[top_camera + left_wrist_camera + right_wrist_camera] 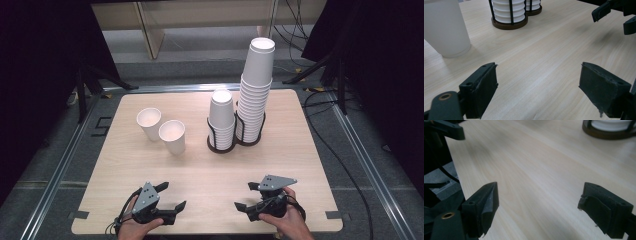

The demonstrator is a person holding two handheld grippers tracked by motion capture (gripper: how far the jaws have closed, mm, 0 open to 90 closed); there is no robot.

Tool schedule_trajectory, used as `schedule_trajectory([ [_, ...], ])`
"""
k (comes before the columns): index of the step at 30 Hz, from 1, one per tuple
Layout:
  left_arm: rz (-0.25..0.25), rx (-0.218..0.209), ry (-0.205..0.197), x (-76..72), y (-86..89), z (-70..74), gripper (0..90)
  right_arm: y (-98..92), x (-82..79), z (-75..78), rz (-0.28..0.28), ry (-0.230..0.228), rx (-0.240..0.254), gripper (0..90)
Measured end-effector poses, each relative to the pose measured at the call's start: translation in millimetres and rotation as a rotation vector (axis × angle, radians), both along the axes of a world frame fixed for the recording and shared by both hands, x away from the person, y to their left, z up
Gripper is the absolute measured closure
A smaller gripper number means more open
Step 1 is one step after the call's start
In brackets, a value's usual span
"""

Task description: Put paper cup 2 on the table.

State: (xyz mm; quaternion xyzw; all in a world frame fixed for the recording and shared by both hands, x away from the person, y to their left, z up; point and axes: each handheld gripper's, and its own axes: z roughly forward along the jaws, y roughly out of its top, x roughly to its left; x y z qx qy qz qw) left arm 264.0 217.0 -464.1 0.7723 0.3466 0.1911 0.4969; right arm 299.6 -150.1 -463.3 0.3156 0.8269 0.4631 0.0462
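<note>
Two loose white paper cups stand upright on the wooden table [200, 175], one at the left [149, 122] and one just right of it [172, 136]. Behind the middle, a short cup stack [221, 117] and a tall cup stack [256, 90] sit upside down in black wire holders. My left gripper [173, 195] is near the front edge, open and holding nothing, pointing toward the middle. My right gripper [243, 195] faces it, open and empty too. The left gripper view has the left gripper [539, 67] over bare wood, with a cup [446, 27] to its far left. The right gripper [540, 186] also hangs over bare wood.
Each holder has a dark round base [510, 24] [609, 132]. The table's front edge lies just below both hands. Metal floor rails [60, 170] run along both sides of the table, and cables [345, 165] trail on the floor at the right.
</note>
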Motion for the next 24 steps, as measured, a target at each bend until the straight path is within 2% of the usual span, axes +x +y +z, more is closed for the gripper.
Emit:
schedule_trajectory([
  [1, -0.004, -0.007, 0.003, -0.4, -0.4, -0.5, 14.2, -1.7, -0.2, -1.3, -0.006, -0.02, -0.022, 15.8],
  [2, -0.006, 0.0, 0.007, -1.2, 0.1, -0.2, 14.2, -2.2, -1.1, -2.9, -0.012, -0.01, -0.026, 15.7],
  [3, -0.005, -0.002, 0.013, -2.2, 0.1, -0.2, 14.2, -2.8, -2.4, -4.2, -0.01, 0.025, -0.02, 15.8],
  [4, -0.01, -0.007, 0.011, -2.4, 0.2, -0.7, 14.2, -4.8, -3.4, -4.1, -0.023, 0.012, -0.046, 15.8],
  [7, -0.007, -0.007, 0.016, -5.0, 0.4, -0.1, 14.2, -9.0, -5.9, -5.2, -0.038, 0.01, -0.056, 15.8],
  [10, -0.014, -0.015, 0.021, -6.8, 1.1, 0.0, 14.3, -12.0, -8.8, -6.5, -0.034, 0.045, -0.038, 15.8],
  [12, -0.014, 0.005, 0.026, -8.2, 2.3, 1.1, 14.3, -14.1, -10.5, -6.4, -0.046, 0.034, -0.048, 15.8],
  [13, -0.017, 0.011, 0.025, -8.3, 3.0, 1.1, 14.3, -14.3, -11.0, -7.2, -0.038, 0.061, -0.03, 15.8],
  [14, -0.013, -0.006, 0.029, -9.1, 2.2, 1.1, 14.3, -15.4, -11.2, -6.9, -0.038, 0.046, -0.041, 15.8],
  [16, -0.011, -0.008, 0.031, -9.5, 2.2, 1.0, 14.3, -16.6, -12.4, -7.5, -0.043, 0.058, -0.032, 15.8],
  [17, -0.014, 0.008, 0.031, -9.4, 3.1, 1.1, 14.3, -16.9, -13.9, -7.0, -0.063, 0.043, -0.049, 15.8],
  [18, -0.01, 0.004, 0.036, -9.9, 2.5, 1.0, 14.3, -17.5, -14.0, -7.2, -0.065, 0.038, -0.051, 15.8],
  [19, -0.007, -0.014, 0.038, -10.1, 1.0, 0.2, 14.3, -17.9, -13.2, -8.2, -0.063, 0.025, -0.057, 15.8],
  [24, -0.016, 0.0, 0.035, -6.5, 0.2, -2.7, 14.3, -17.6, -13.5, -7.8, -0.066, 0.022, -0.064, 15.9],
])
